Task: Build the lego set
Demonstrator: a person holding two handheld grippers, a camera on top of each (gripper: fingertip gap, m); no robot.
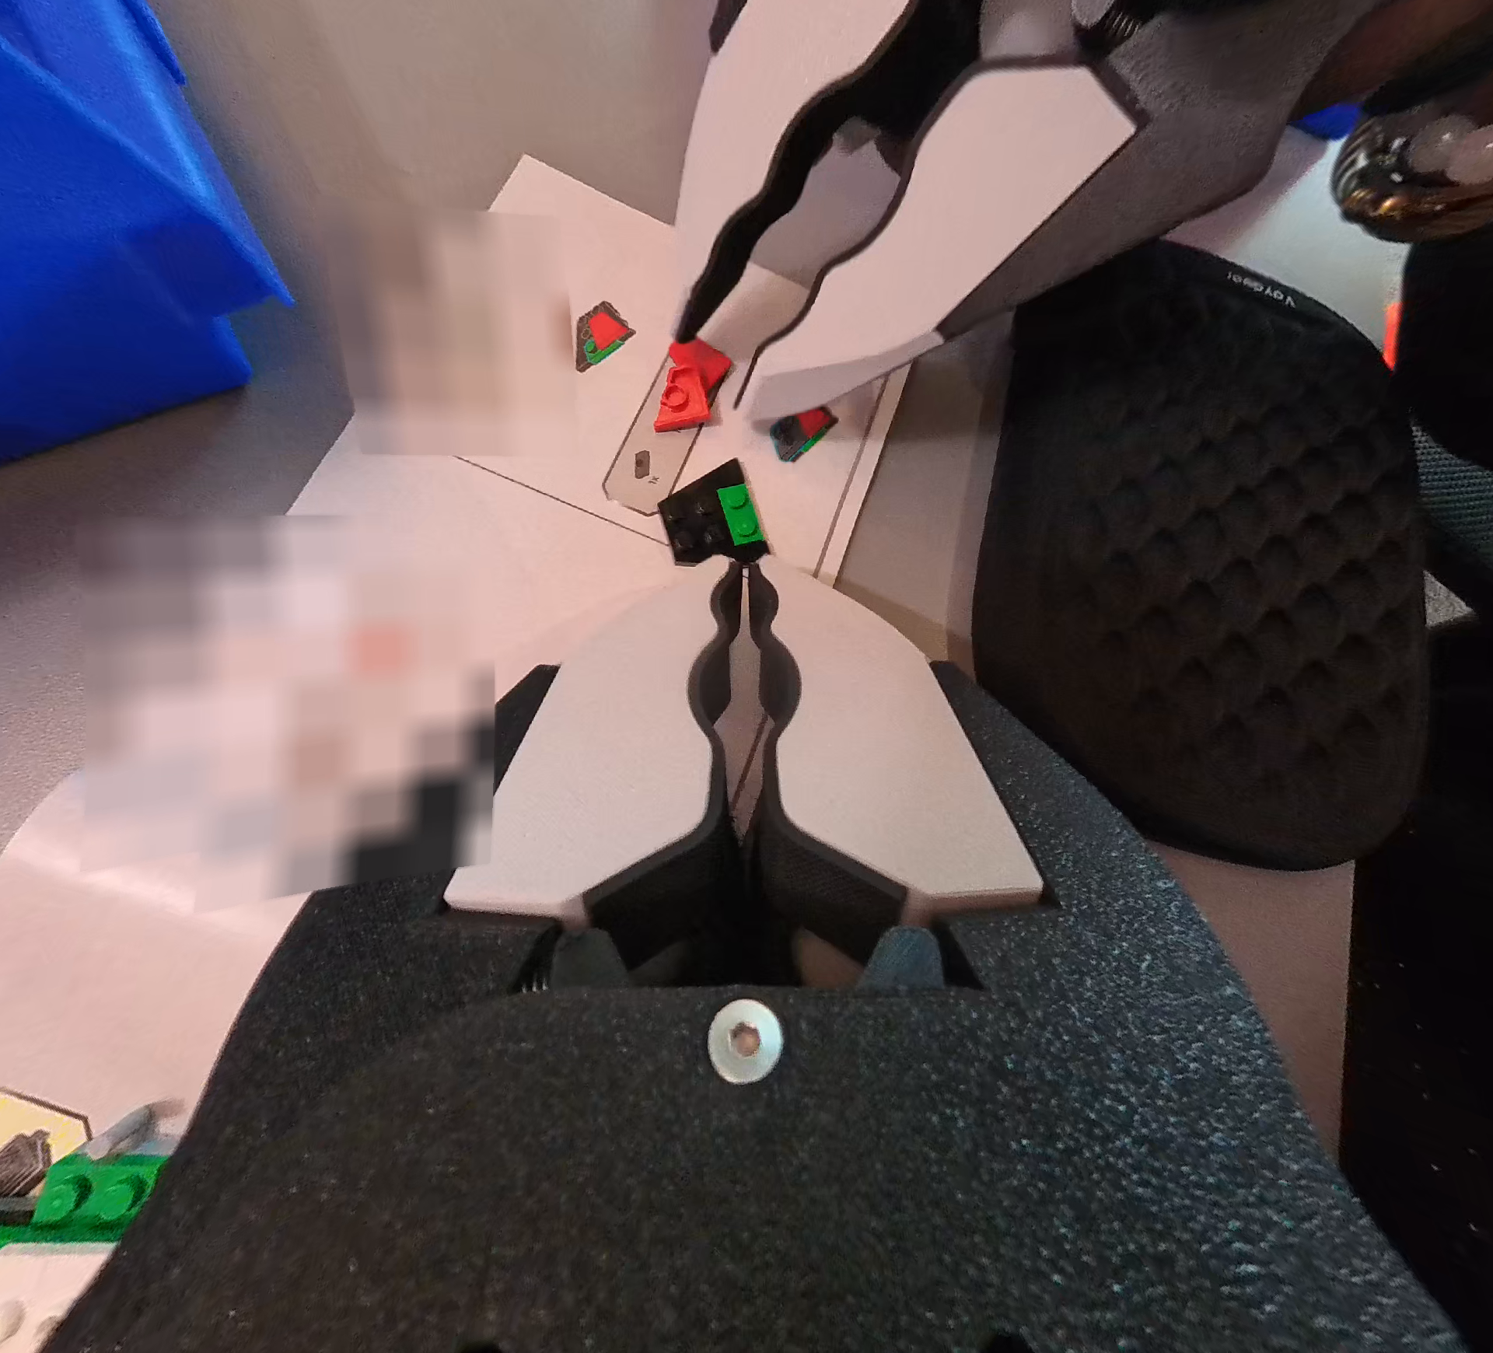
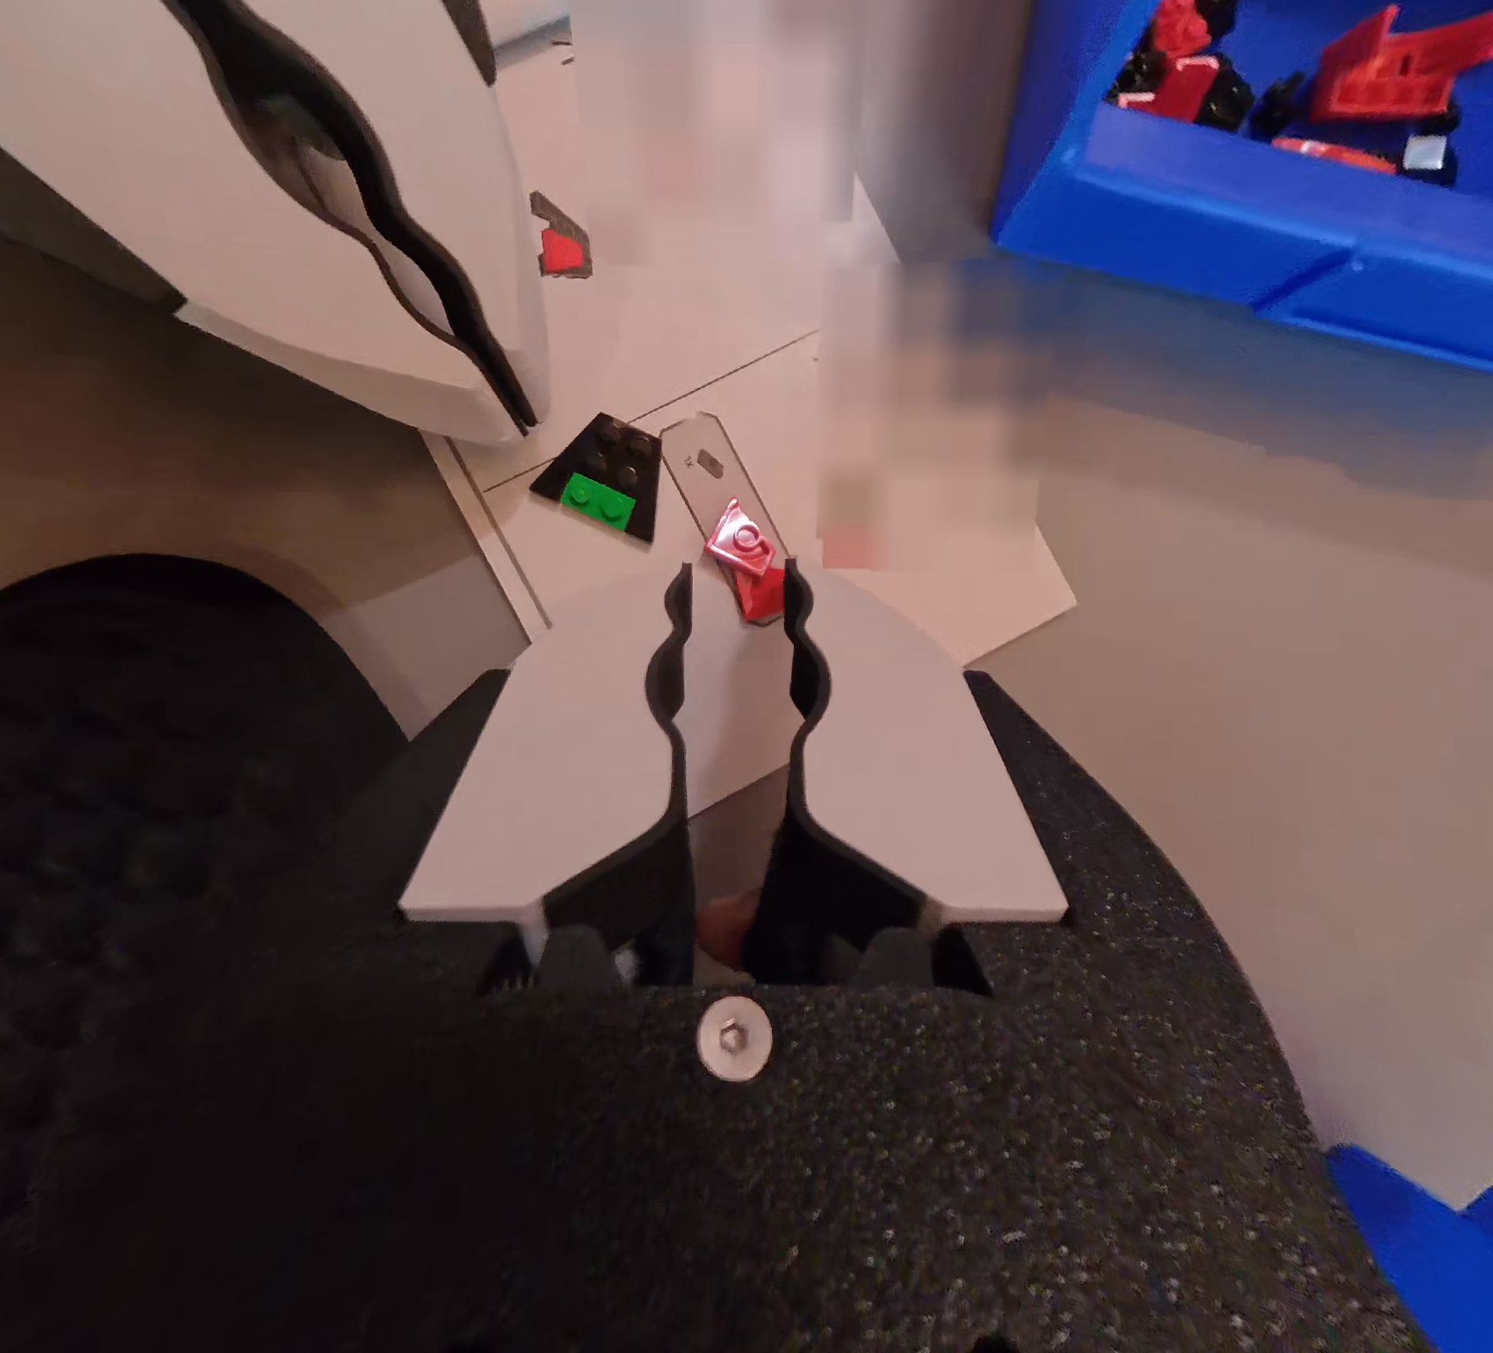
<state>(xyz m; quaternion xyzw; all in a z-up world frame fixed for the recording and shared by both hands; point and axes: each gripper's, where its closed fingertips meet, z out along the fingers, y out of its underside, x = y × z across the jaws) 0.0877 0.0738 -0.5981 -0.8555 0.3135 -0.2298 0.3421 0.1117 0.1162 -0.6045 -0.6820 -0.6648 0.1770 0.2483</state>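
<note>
A black wedge plate with a green two-stud plate on it lies flat on the white instruction sheet. My left gripper is shut, its tips at the plate's near edge; I cannot tell if they touch it. Just beyond lie a red plate and a red slope piece. My right gripper comes down from the upper right, open, its fingers either side of the red pieces. In the right wrist view my right gripper is open, with the red slope against its right fingertip and the red plate just beyond. The black plate and left gripper are to the left.
A blue bin with several red and black pieces stands at the far right. Another blue bin is to the left in the left wrist view. A black padded cushion lies beside the sheet. A green brick sits at the lower left.
</note>
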